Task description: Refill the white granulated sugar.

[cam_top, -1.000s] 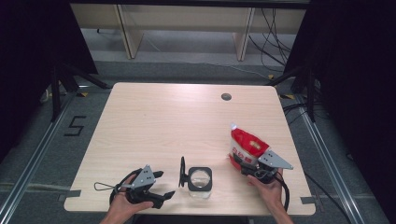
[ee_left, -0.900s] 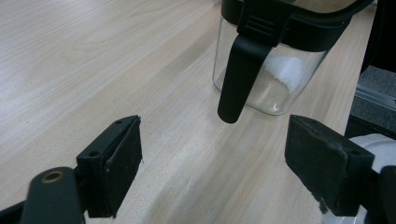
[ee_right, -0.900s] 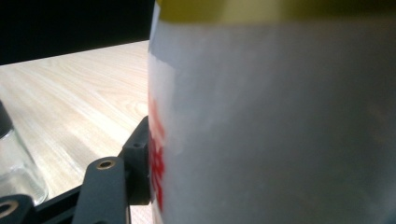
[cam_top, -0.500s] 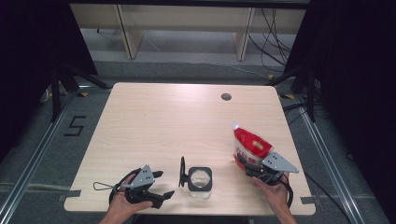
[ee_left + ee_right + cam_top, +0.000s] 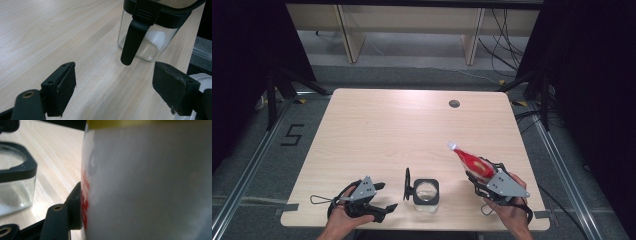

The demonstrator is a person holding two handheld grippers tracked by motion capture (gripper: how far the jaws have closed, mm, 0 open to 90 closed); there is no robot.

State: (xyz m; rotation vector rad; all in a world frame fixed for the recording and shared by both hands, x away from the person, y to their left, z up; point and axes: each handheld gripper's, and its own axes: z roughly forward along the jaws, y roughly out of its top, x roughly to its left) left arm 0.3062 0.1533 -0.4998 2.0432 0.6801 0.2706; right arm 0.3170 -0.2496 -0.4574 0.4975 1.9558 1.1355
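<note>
Left gripper [image 5: 382,197] jaws spread wide, holding nothing, low over the table [image 5: 387,125]; glass jar [image 5: 147,37] with black rim and open lid sits just ahead of it. Right gripper [image 5: 479,175] clamps a red-and-white bag [image 5: 472,162], tilted up beyond its jaws, jar near its left.

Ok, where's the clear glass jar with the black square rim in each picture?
High view: clear glass jar with black square rim, bottom centre, between the grippers.
Left gripper view: top right, beyond the open jaws.
Right gripper view: left edge.
Shared landmark: light wooden table.
</note>
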